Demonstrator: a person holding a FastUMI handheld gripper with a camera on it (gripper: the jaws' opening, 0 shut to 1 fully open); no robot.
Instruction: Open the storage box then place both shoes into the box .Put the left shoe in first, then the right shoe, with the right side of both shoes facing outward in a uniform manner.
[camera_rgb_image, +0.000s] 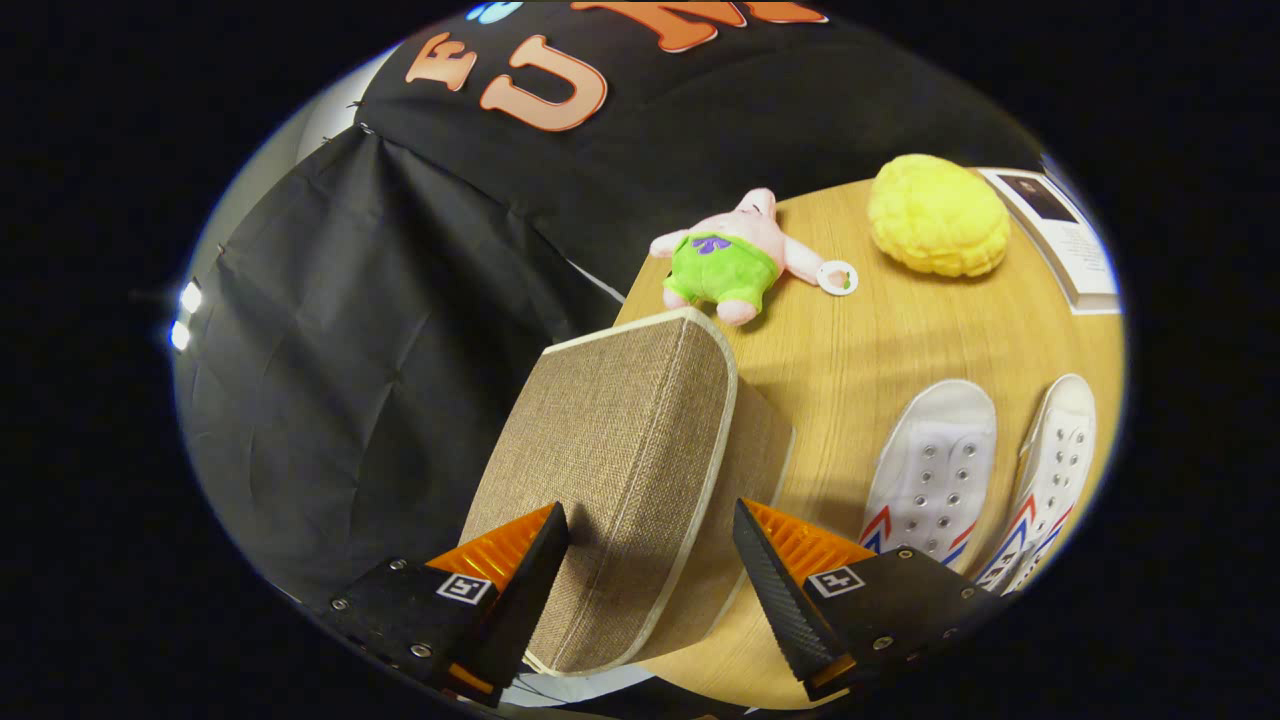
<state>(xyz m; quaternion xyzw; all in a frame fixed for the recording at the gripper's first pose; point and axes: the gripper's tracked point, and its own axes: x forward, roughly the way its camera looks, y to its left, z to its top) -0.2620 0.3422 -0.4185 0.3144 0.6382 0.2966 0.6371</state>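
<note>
Presently the claw (650, 520) stands spread wide astride the closed, woven-fabric storage box (640, 450) on the wooden surface (880, 340), white lace-up shoes (985, 480) beside it, plush toy (730, 255) and knobbly yellow ball (938, 215) beyond.

Black cloth wall (400, 330) behind light wooden table (880, 340); two bright lights (185, 315) beside cloth.

Gripper (650, 525) fingers wide apart
</note>
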